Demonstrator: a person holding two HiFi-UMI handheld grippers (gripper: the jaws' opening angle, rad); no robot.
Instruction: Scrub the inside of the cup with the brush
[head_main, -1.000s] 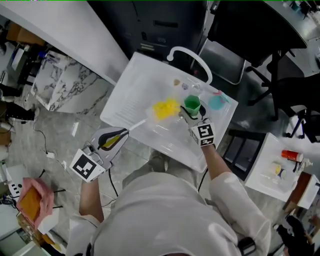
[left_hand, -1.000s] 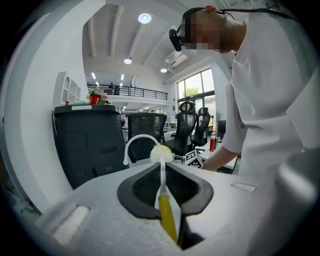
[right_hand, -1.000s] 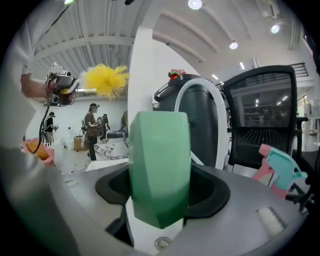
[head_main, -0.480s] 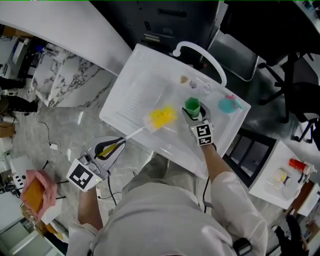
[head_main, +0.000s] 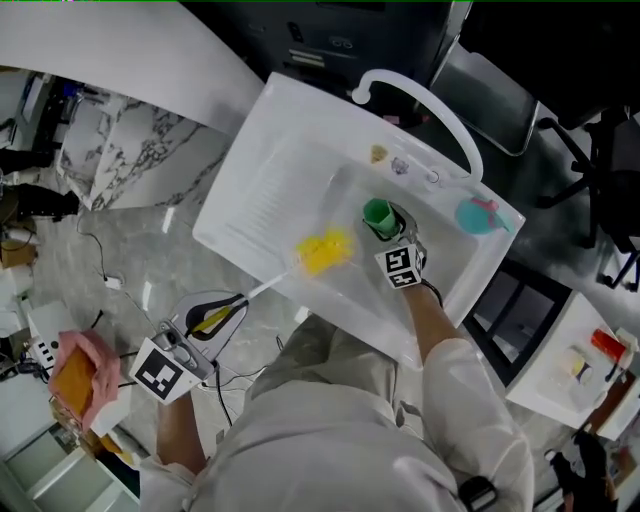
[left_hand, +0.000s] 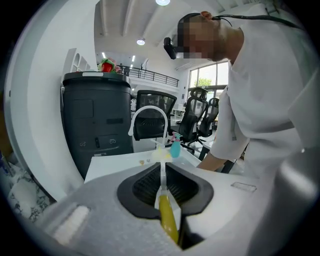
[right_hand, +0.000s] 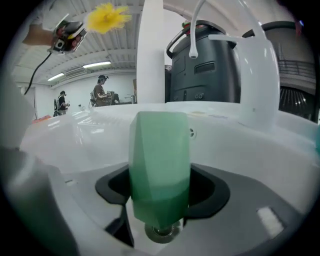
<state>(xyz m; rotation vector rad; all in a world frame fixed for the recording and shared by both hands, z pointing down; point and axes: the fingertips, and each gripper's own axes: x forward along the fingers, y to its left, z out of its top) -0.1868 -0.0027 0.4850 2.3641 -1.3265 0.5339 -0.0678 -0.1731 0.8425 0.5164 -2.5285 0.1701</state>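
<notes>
1. While your right tool (head_main: 386, 230) grips the green cup (head_main: 378, 212) over the sink (head_main: 268, 190), hold it steady.
2. Your left tool (head_main: 238, 298) grips the yellow brush (head_main: 322, 250); push its bristles inside the cup.

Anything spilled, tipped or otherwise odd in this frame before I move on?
Nothing stands out. The right gripper holds the green cup at the white sink. The left gripper holds the brush, whose yellow head is beside the cup, not in it. No spill shows.
</notes>
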